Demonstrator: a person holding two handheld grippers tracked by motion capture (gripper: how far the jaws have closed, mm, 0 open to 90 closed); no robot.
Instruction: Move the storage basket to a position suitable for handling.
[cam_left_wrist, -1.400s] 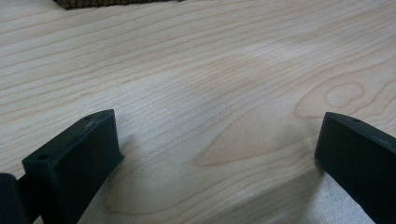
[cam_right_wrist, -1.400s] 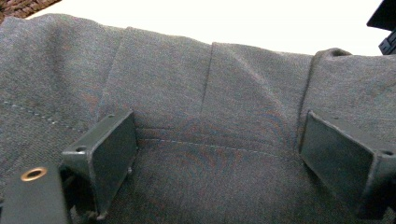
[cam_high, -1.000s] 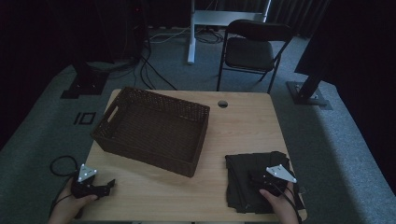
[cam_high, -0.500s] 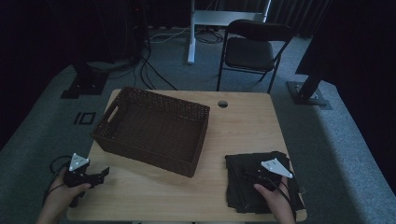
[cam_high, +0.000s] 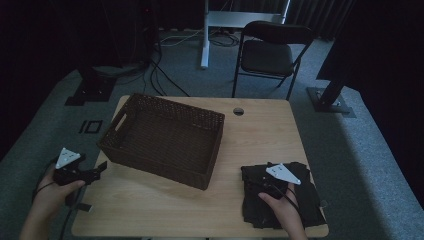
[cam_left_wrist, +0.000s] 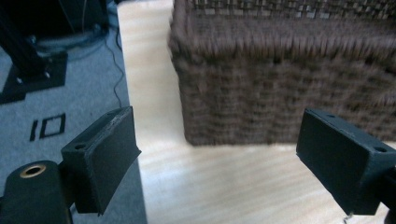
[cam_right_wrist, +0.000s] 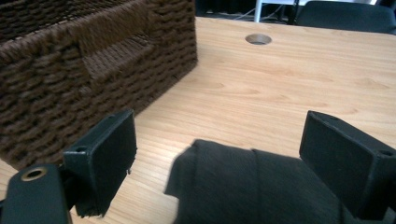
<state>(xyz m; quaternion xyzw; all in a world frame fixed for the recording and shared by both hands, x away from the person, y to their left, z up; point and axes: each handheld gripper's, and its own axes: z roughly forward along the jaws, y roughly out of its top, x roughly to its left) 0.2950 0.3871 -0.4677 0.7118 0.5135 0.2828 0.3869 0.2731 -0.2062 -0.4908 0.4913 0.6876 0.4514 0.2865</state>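
Dark folded cloth (cam_high: 287, 200) lies at the desk's (cam_high: 260, 135) front right corner, and the right gripper (cam_right_wrist: 219, 158) hangs over its near edge with its jaws wide apart and nothing between them. It looks soft and light, probably several layers, so a pinch on the folded edge should lift it without the stack sliding open. The left gripper (cam_left_wrist: 210, 158), jaws likewise spread and empty, waits off the front left corner, facing the wicker basket (cam_high: 165, 140).
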